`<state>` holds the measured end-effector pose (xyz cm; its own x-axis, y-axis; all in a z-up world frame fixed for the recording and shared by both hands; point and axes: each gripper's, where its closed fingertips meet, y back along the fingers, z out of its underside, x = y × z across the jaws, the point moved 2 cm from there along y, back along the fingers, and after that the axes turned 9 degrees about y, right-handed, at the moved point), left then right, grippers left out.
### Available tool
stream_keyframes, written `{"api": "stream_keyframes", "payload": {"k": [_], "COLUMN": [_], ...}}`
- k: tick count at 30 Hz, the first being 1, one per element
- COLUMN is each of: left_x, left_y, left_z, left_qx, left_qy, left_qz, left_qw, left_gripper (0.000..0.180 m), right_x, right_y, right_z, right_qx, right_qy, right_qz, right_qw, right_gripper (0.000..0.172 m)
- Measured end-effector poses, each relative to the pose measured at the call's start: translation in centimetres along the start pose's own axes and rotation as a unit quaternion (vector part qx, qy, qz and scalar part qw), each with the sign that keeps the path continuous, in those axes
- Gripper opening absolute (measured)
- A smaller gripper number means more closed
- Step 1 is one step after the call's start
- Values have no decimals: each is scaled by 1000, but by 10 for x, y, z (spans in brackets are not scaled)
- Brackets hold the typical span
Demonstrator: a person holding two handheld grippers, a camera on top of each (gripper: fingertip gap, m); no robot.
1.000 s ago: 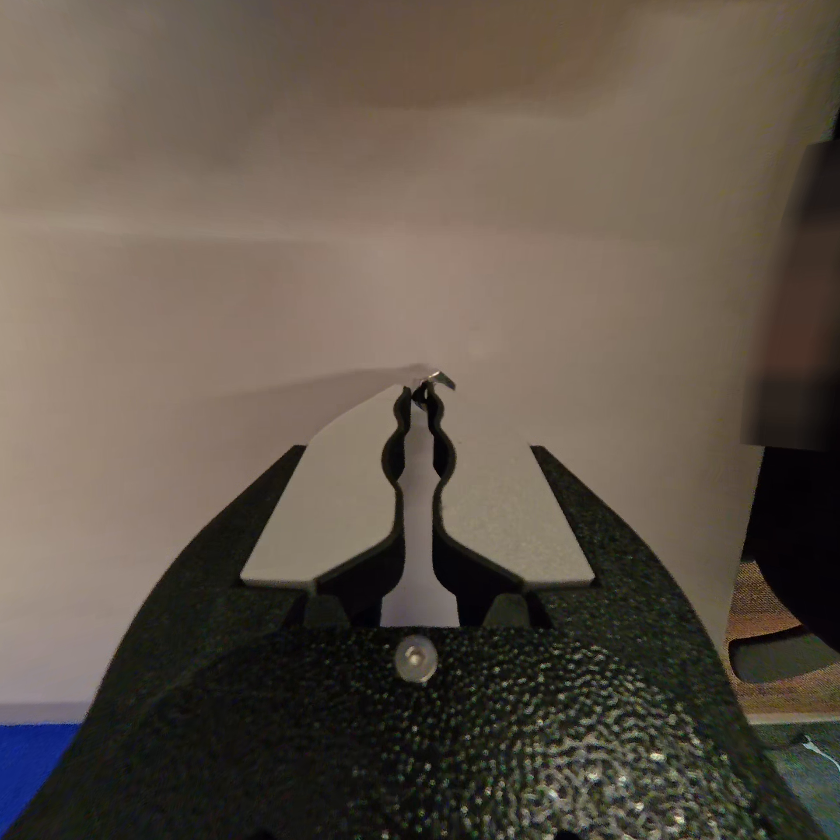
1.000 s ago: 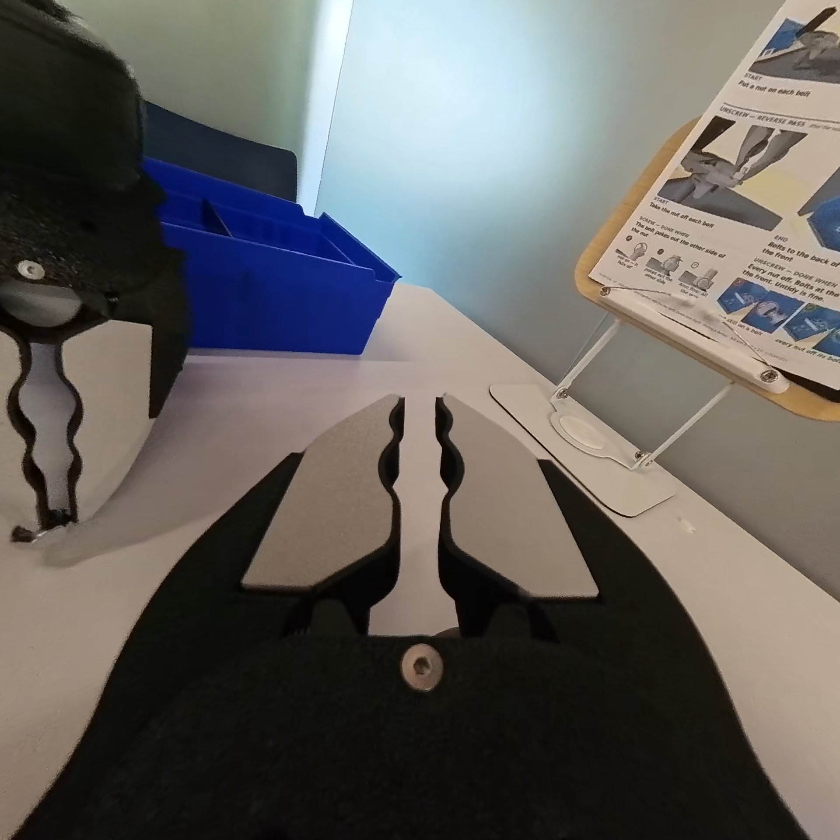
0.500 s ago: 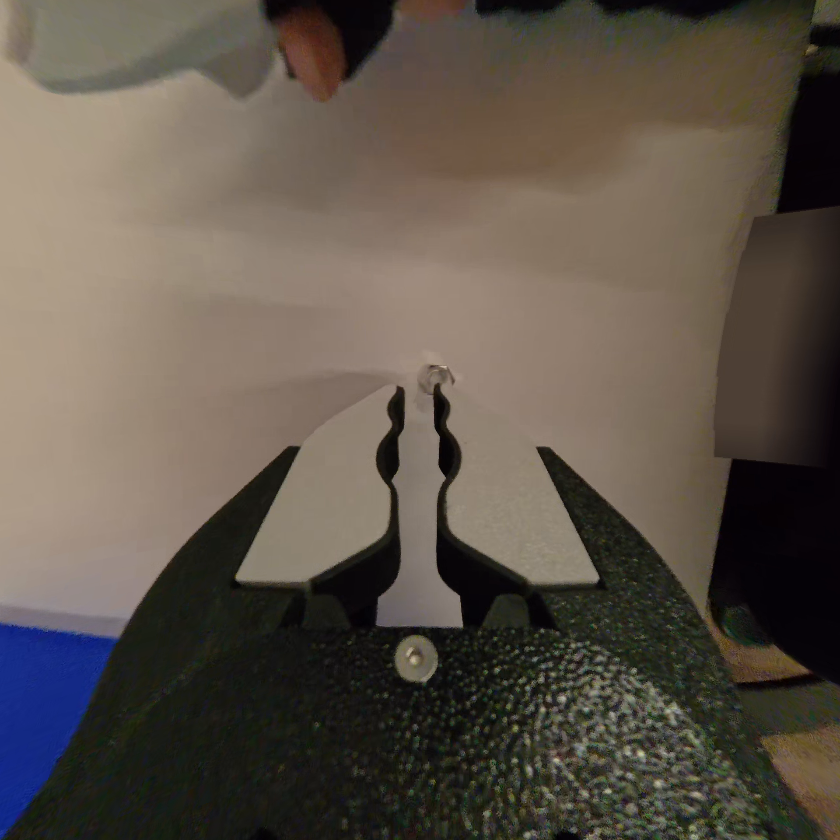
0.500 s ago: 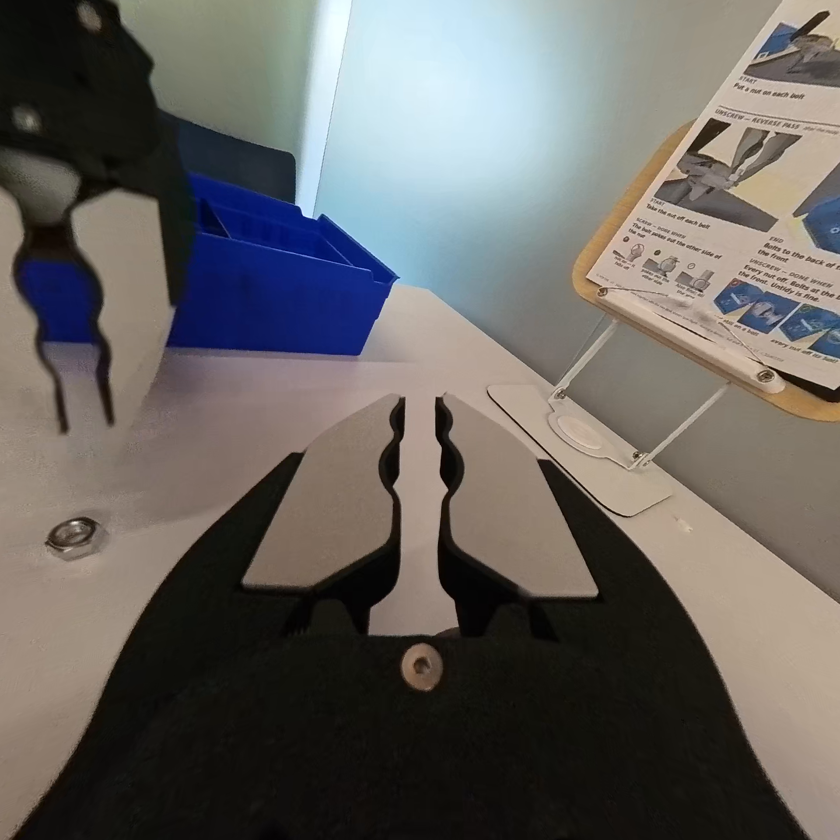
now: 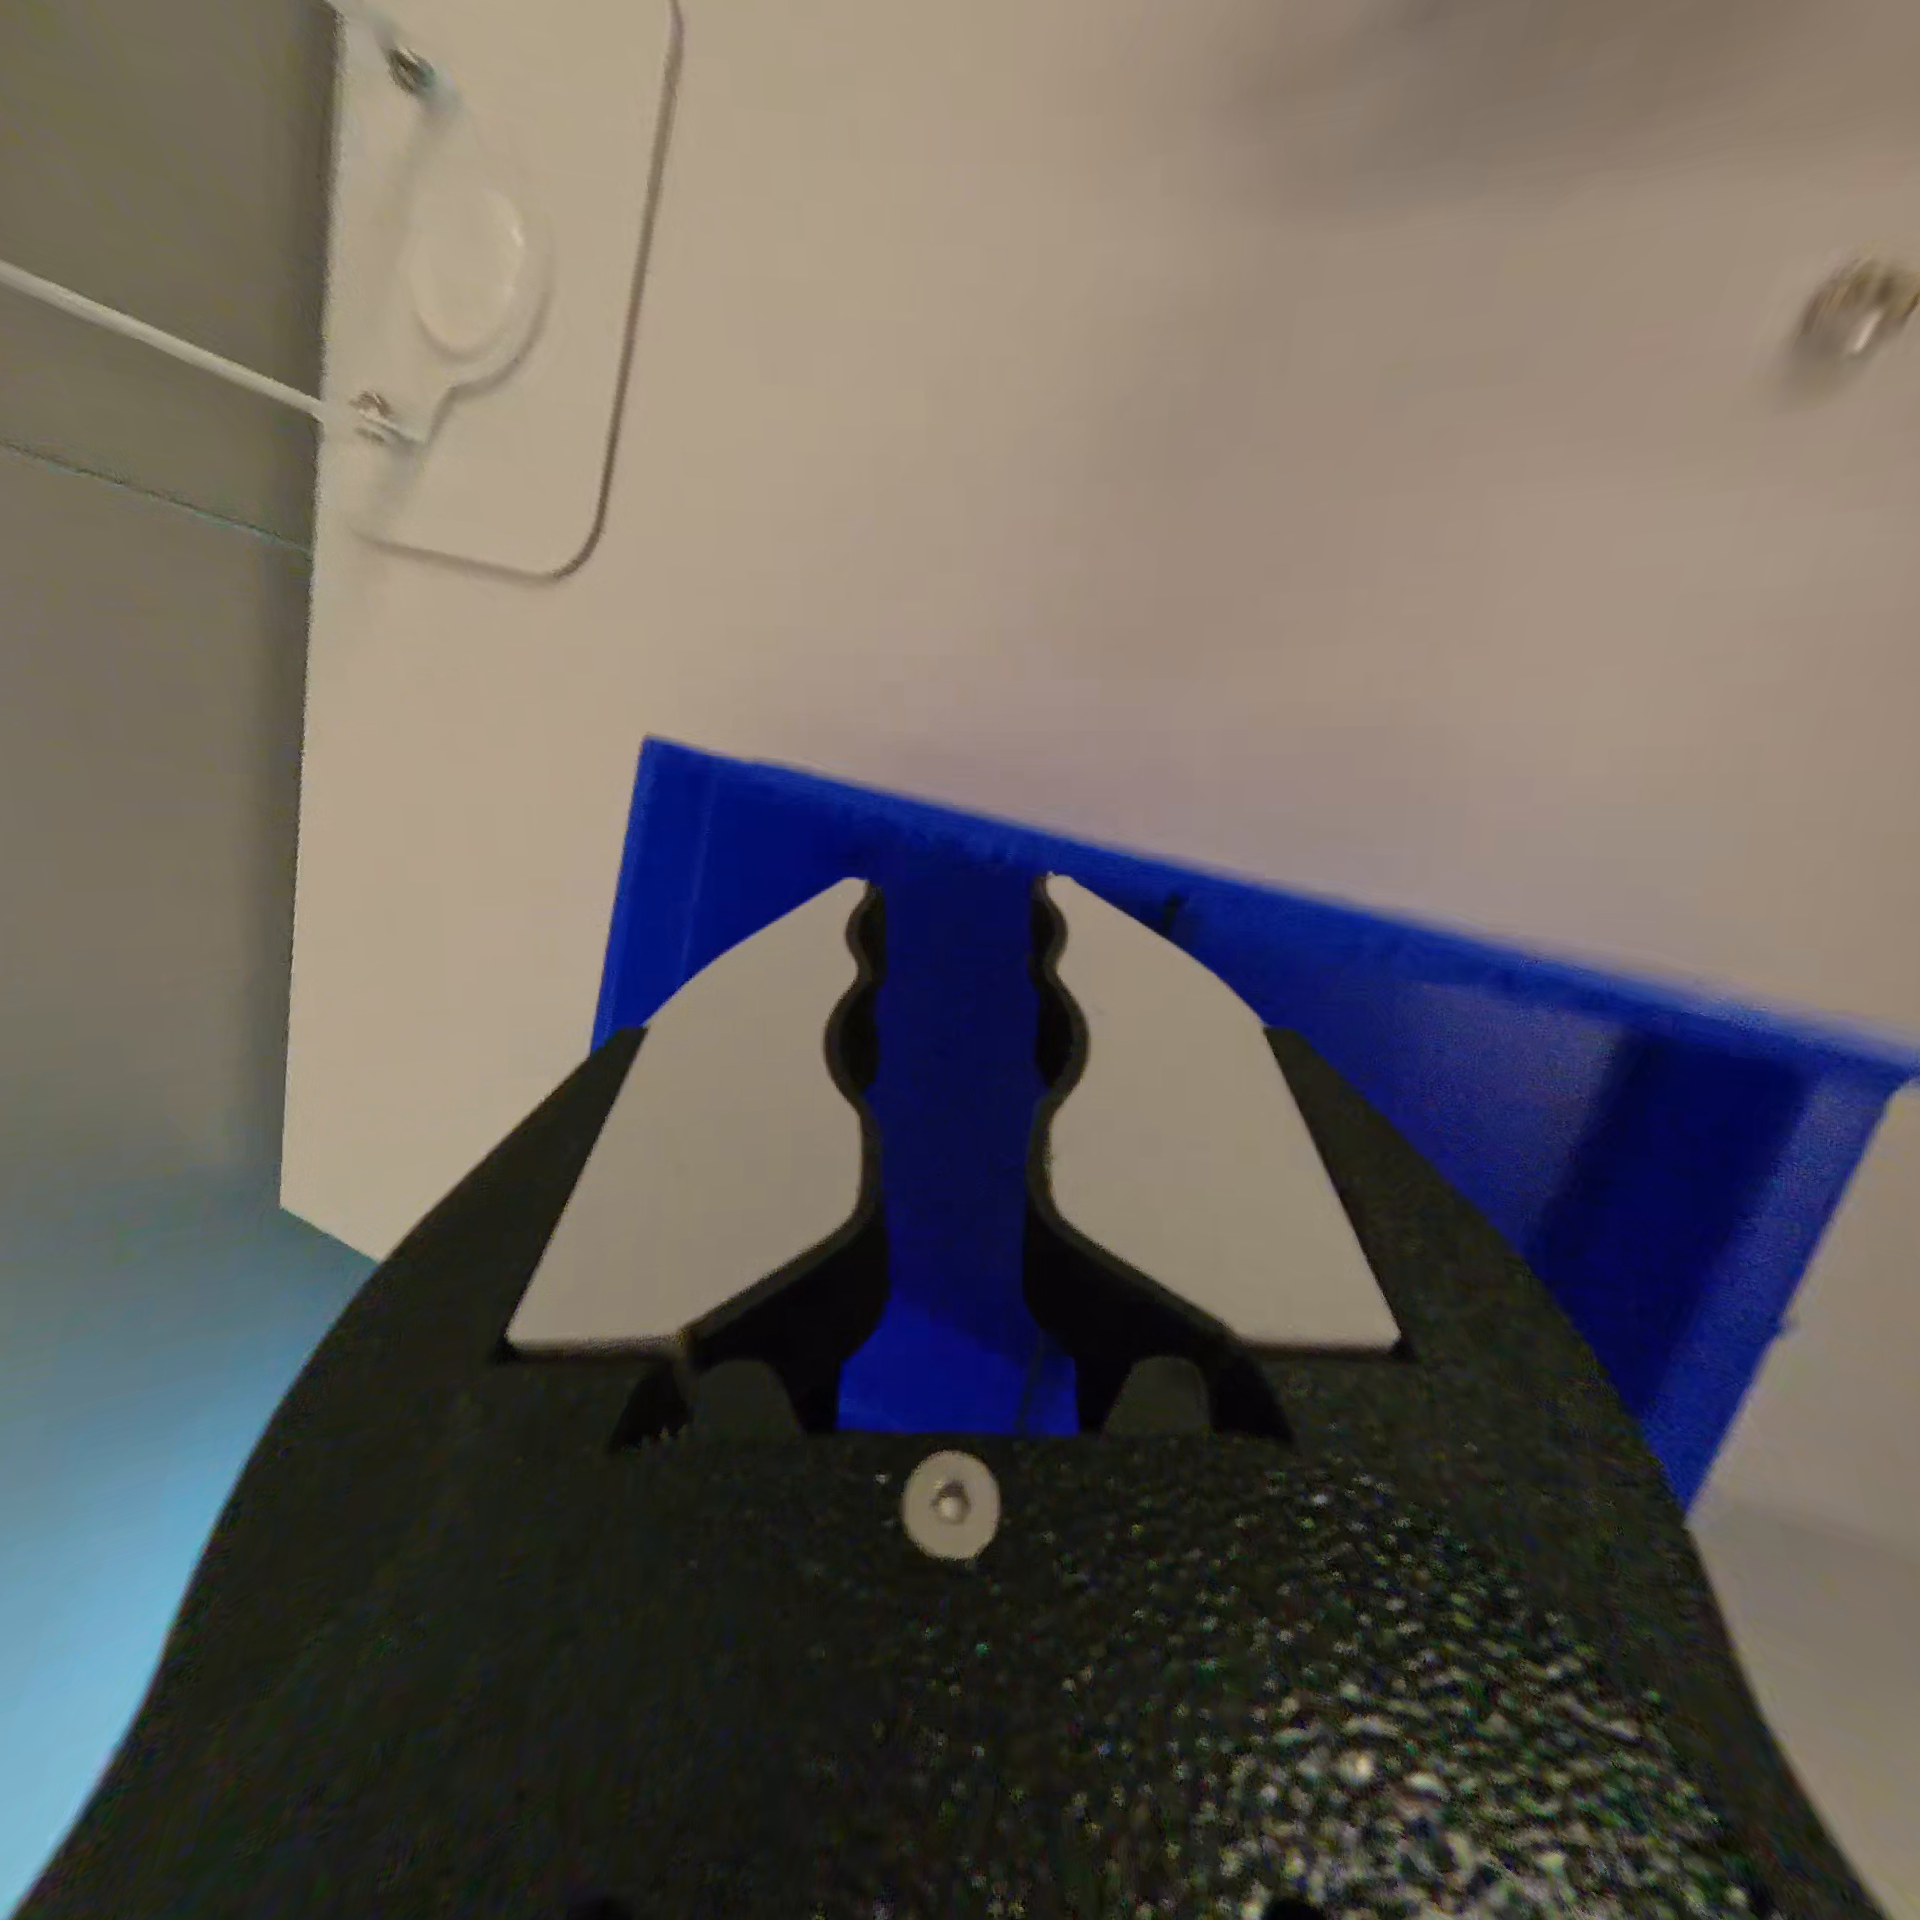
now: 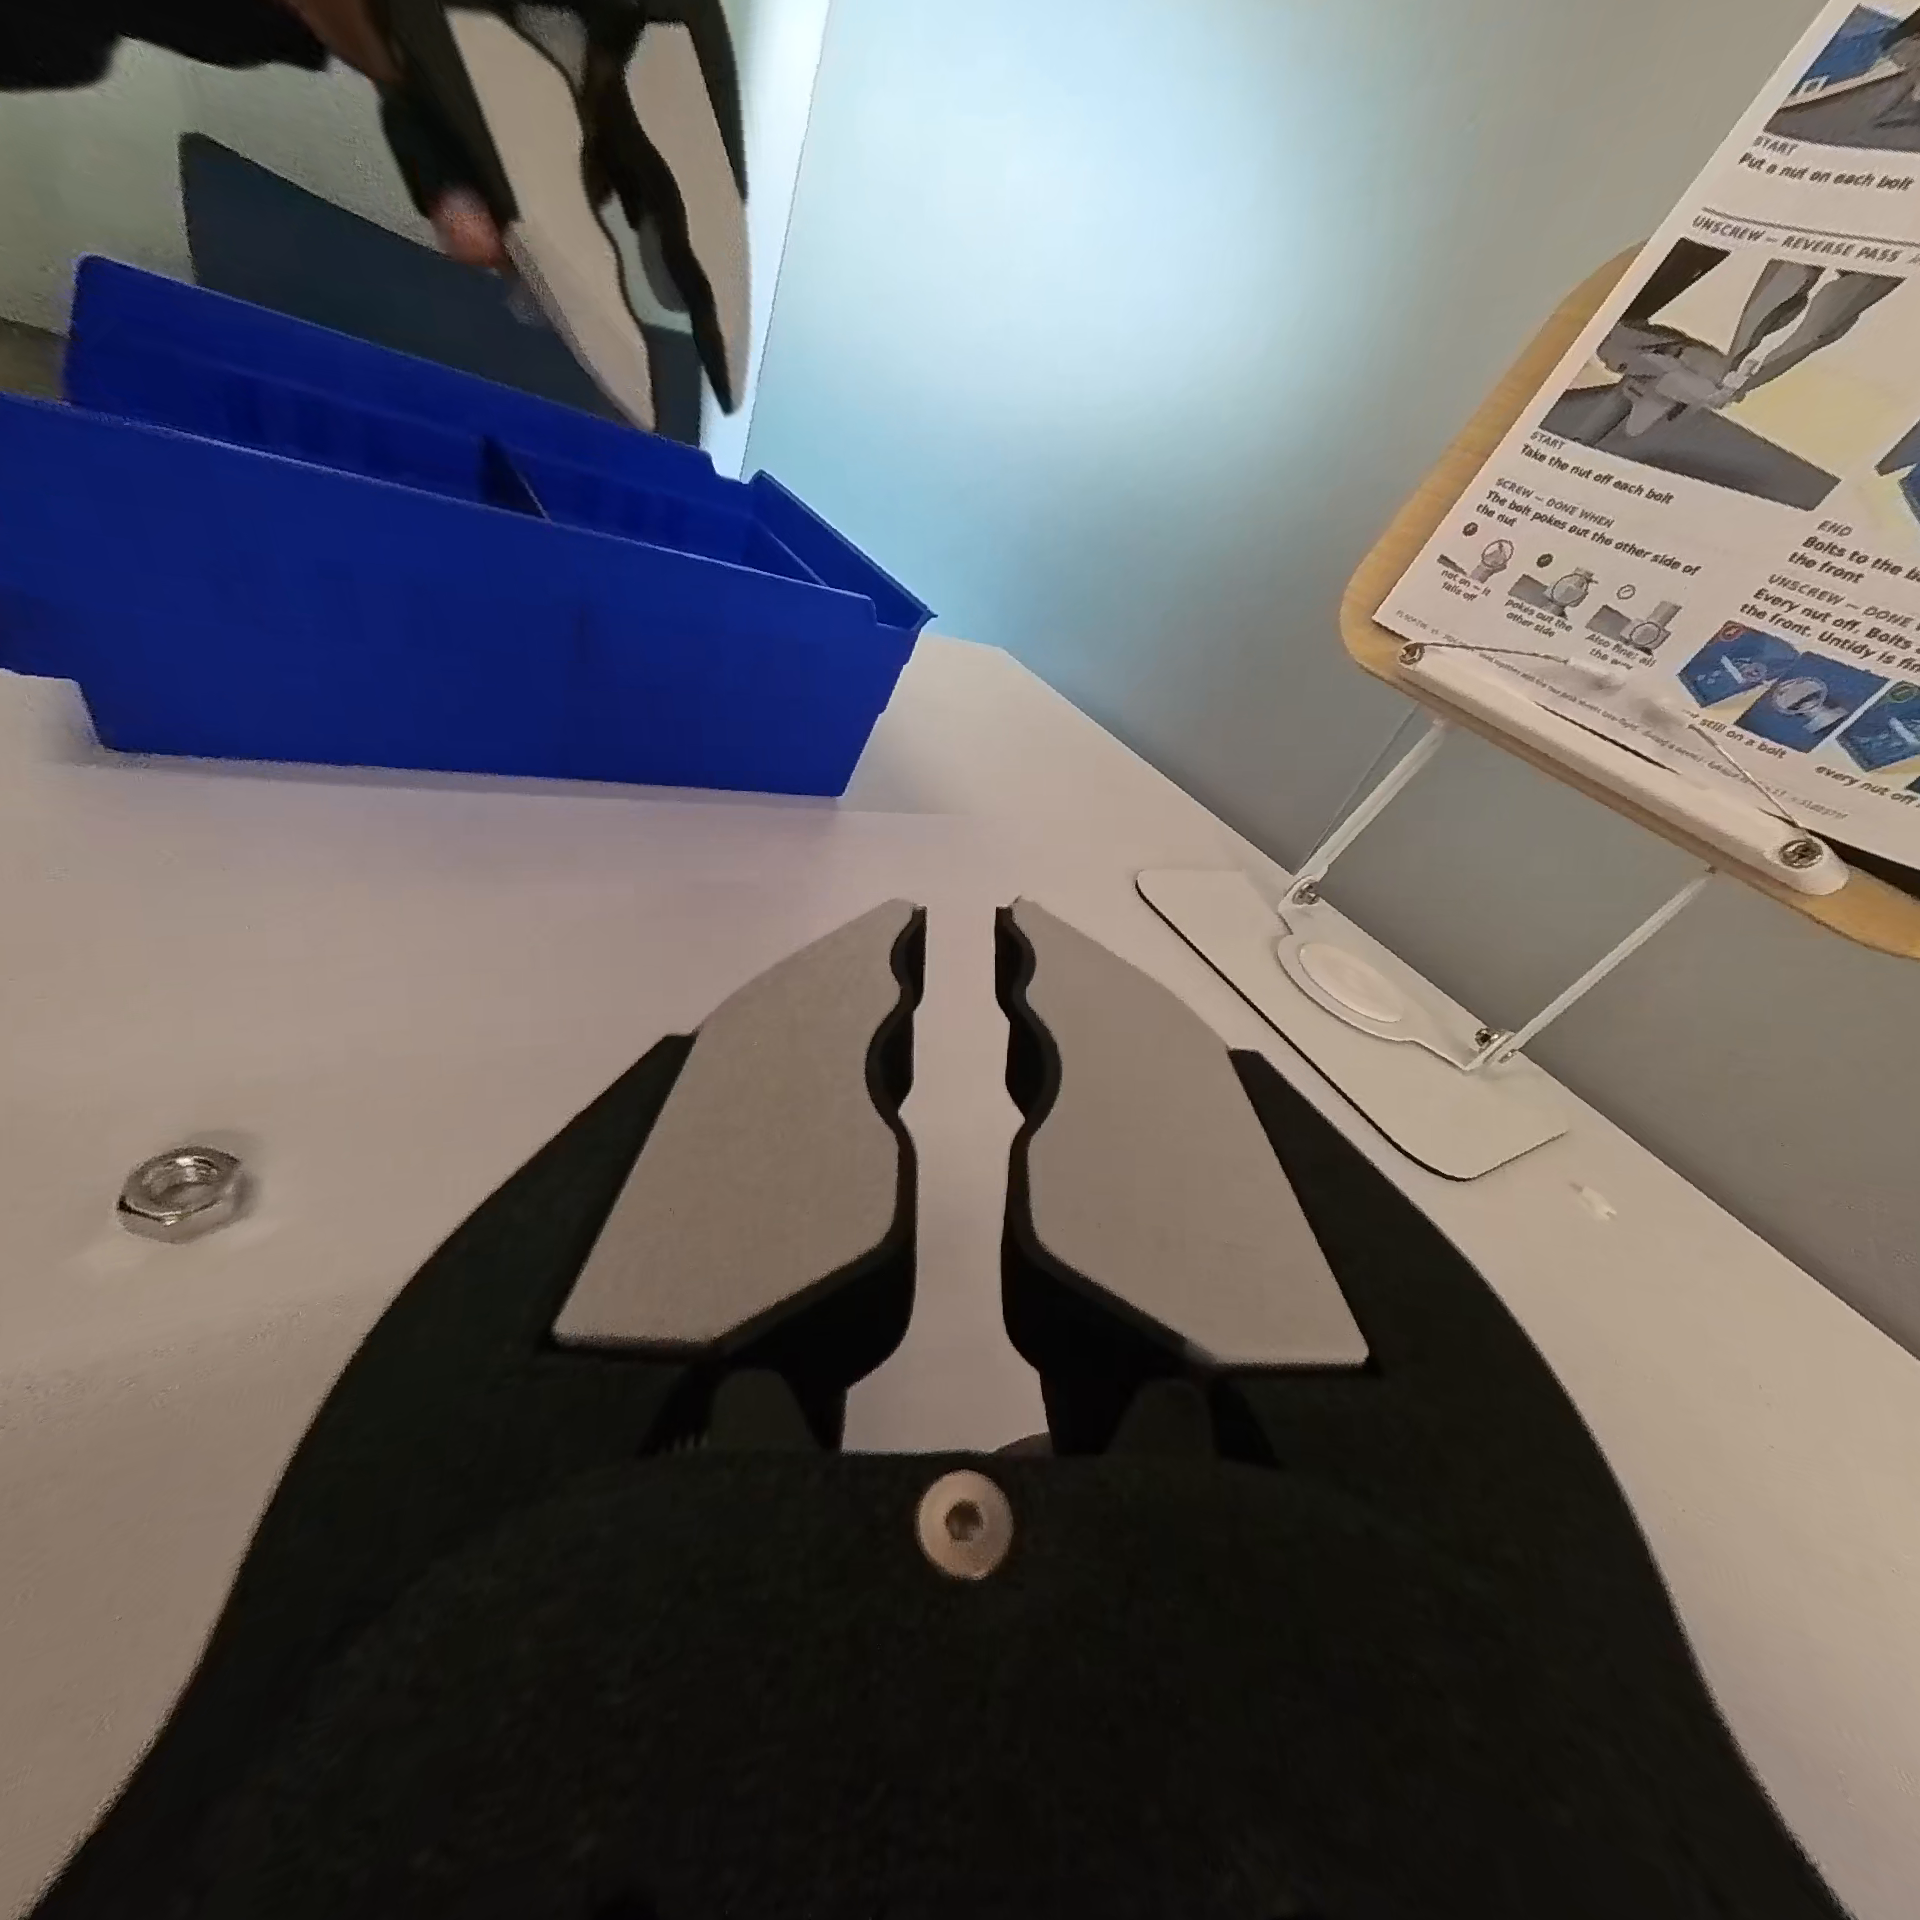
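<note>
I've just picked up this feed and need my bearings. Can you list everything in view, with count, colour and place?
Table: one, white, under everything.
Bin: one, blue, with inner dividers, at the far left of the table.
Nut: one, silver hex, lying loose on the table, left of the right claw.
Stand: one, pale wood board on thin white legs, at the table's right edge by the wall.
Stand base: one, white plate, flat on the table.
Printed sheet: one, white with pictures, on the stand.
Wall: pale blue-grey, behind the table.
Left claw: one, black and grey, open, nothing in it, raised above the bin.
Right claw: one, black and grey, open, nothing in it, low over the table.
</note>
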<state>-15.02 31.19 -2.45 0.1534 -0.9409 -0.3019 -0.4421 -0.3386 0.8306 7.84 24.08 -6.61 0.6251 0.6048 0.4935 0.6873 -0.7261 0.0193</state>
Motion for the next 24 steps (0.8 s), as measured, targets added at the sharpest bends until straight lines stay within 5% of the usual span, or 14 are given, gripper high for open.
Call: {"api": "stream_keyframes", "payload": {"k": [1, 11, 17, 24], "left_x": [-7, -15, -7, -13], "left_y": [-4, -59, -72, -76], "left_z": [12, 83, 94, 101], "left_qx": [-18, -129, -123, -157], "left_qy": [-13, -97, -79, -125], "left_qz": [9, 197, 310, 359], "left_qw": [1000, 967, 939, 911], "left_gripper": [27, 29, 28, 23], "right_x": [0, -1, -2, -1], "right_y": [0, -2, -5, -8], "right_z": [1, 9, 15, 21], "right_qx": [-1, -11, -15, -19], "right_qy": [1, -3, -6, -15], "right_qz": [-1, -13, -19, -25], "right_qw": [1000, 1000, 1000, 999], "right_gripper": [12, 12, 12, 12]}}
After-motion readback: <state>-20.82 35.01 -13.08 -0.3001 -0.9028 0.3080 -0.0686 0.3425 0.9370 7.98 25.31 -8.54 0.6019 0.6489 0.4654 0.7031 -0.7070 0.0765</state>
